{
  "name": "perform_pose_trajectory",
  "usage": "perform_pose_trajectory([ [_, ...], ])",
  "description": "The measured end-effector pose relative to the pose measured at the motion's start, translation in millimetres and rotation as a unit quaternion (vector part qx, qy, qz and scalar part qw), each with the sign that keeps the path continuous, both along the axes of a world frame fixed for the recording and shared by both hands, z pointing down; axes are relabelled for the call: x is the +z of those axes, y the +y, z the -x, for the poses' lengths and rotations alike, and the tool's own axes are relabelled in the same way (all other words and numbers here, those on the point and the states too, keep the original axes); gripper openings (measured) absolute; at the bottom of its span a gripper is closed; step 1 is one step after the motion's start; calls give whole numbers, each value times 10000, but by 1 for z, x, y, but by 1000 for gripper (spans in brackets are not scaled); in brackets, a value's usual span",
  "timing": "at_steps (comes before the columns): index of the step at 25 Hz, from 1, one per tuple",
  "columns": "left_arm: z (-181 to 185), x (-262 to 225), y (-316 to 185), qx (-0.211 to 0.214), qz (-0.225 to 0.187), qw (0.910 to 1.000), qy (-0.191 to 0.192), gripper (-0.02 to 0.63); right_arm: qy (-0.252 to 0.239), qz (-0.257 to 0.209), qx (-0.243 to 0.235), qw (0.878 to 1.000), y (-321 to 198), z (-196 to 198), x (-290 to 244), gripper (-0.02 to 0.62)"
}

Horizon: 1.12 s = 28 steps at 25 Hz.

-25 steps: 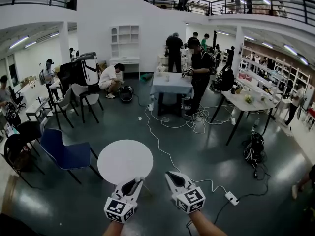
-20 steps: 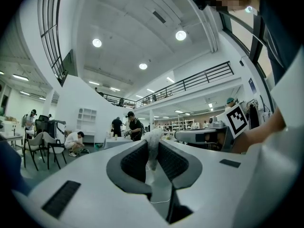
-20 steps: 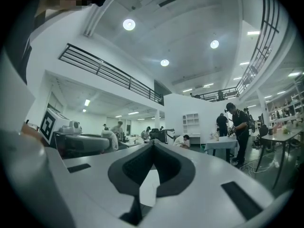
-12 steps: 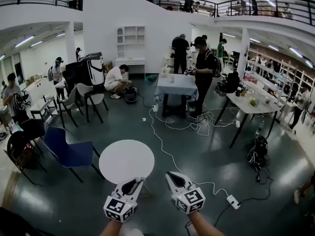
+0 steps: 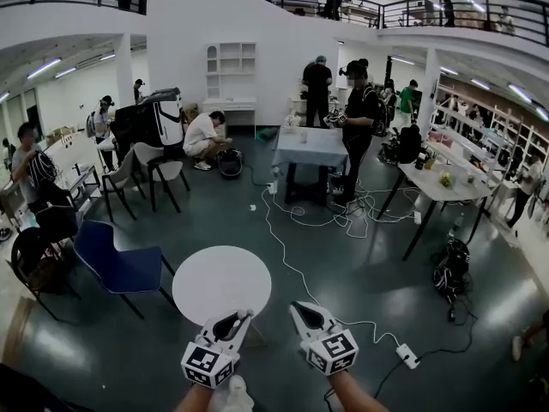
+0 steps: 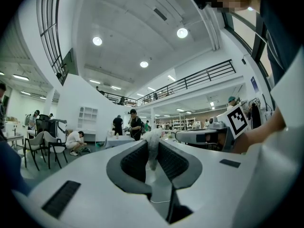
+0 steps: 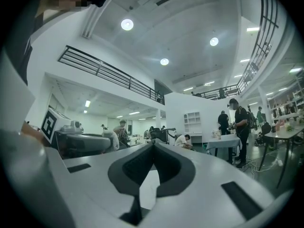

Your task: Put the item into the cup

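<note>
Nearest, at the bottom edge: left gripper (image 5: pixel 238 318), level, jaws pinched on a pale, soft-looking item (image 6: pixel 153 146) poking up between the pads. Just beside it, right gripper (image 5: pixel 299 309), tips together with nothing between. Directly ahead, round white table (image 5: pixel 221 283), near rim just beyond both pairs of tips. Blue chair (image 5: pixel 116 266) close by the table's left edge; white cable (image 5: pixel 279 249) snaking past the right edge. Open grey floor (image 5: pixel 360 273) beyond, then a cloth-covered table (image 5: pixel 307 148) with people standing around, well apart.
</note>
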State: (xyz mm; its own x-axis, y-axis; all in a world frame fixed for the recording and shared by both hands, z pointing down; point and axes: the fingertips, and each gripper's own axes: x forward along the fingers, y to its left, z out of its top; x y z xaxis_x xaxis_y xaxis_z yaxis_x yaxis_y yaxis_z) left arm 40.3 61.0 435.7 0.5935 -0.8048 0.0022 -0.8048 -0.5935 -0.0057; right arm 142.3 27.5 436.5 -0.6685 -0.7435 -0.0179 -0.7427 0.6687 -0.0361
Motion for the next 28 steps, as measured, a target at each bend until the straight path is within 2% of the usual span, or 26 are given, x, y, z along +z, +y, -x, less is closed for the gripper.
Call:
perform_pose_trajectory([
  [14, 33, 6, -110, 71, 143, 9998, 75, 74, 23, 181, 87, 9998, -104, 38, 12, 15],
  [28, 68, -9, -227, 312, 150, 9992, 207, 74, 106, 202, 337, 9992, -216, 72, -3, 15],
])
